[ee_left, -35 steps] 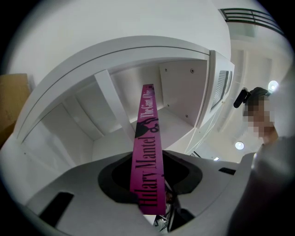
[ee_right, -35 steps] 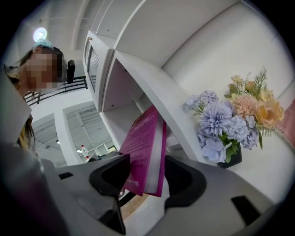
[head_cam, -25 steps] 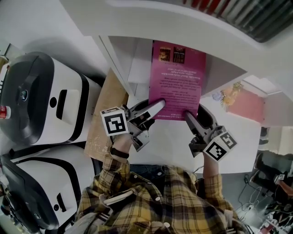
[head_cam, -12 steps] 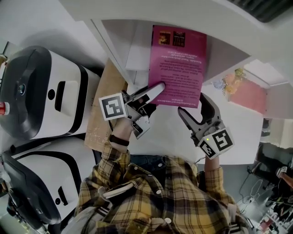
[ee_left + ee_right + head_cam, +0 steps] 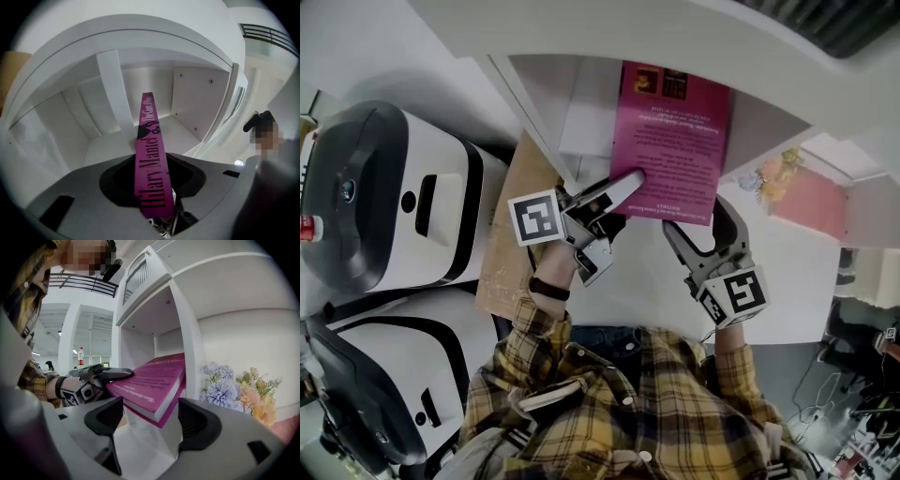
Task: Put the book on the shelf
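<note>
1. The left gripper's (image 5: 623, 184) two fingers (image 5: 609, 193) are clamped on the spine of the one pink book (image 5: 671, 141), near its near corner. In the left gripper view the spine runs from between them straight into the shelf.
2. The right gripper's (image 5: 701, 230) two fingers (image 5: 199, 423) stand wide apart and have just been opening. The book's near corner shows in the gap between them, and neither pad touches it.
3. The book lies with its printed back cover up and slightly tilted. Its far end is inside one compartment of the white shelf (image 5: 581, 103), close to an upright divider, and its near end juts out past the shelf's front.
4. One bunch of pale flowers (image 5: 234, 394) sits to the right of that compartment, against the shelf's outer wall.
5. One brown board (image 5: 511, 234) leans just left of the shelf, beside the left gripper.
6. Two white-and-black machines (image 5: 394, 197) stand farther left, one in front of the other.
7. The person's yellow plaid shirt (image 5: 619, 412) fills the lower part of the head view.
</note>
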A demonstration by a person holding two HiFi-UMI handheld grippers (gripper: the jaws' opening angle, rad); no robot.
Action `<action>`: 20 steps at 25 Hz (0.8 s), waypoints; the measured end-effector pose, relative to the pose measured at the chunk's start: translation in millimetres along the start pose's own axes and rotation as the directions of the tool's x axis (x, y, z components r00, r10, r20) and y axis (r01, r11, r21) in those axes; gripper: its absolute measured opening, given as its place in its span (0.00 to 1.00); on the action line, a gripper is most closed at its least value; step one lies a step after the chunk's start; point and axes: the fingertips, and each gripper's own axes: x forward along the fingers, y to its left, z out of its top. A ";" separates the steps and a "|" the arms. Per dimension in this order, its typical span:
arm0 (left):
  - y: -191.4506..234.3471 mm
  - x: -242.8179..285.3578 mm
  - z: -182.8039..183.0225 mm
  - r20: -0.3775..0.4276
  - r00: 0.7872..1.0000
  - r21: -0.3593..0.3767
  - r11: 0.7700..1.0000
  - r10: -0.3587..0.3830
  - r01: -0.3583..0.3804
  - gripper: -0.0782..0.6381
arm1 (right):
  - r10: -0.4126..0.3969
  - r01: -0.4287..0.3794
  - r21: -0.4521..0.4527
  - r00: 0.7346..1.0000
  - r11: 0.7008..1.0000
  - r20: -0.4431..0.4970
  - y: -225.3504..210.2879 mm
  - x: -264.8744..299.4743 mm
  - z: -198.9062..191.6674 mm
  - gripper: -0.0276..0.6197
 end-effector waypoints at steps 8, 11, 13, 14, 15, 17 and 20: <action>-5.3 4.2 6.4 0.020 0.999 0.050 0.998 -0.041 0.040 0.36 | -0.041 0.037 0.062 0.997 0.997 0.064 -5.3 3.9 11.3 0.59; -11.6 5.0 5.4 0.006 0.998 0.091 0.994 -0.065 0.064 0.45 | -0.066 0.059 0.077 0.994 0.995 0.091 -9.4 4.5 19.1 0.58; -16.2 5.1 2.0 -0.012 0.997 0.128 0.989 -0.075 0.076 0.48 | -0.080 0.071 0.088 0.991 0.994 0.103 -11.9 5.5 22.4 0.58; -17.2 4.4 -0.8 -0.027 0.997 0.157 0.985 -0.069 0.073 0.50 | -0.087 0.077 0.088 0.991 0.993 0.105 -12.9 6.6 23.4 0.58; -16.8 3.5 -4.3 -0.044 0.997 0.191 0.980 -0.056 0.063 0.51 | -0.093 0.084 0.085 0.990 0.993 0.104 -13.6 8.1 24.2 0.58; -13.1 1.4 -12.2 -0.074 0.997 0.255 0.966 -0.017 0.035 0.52 | -0.099 0.092 0.078 0.990 0.993 0.101 -14.3 11.6 25.4 0.58; -7.1 -1.6 -18.8 -0.081 0.997 0.300 0.954 0.021 0.005 0.52 | -0.107 0.100 0.078 0.989 0.992 0.097 -14.1 15.5 25.9 0.58</action>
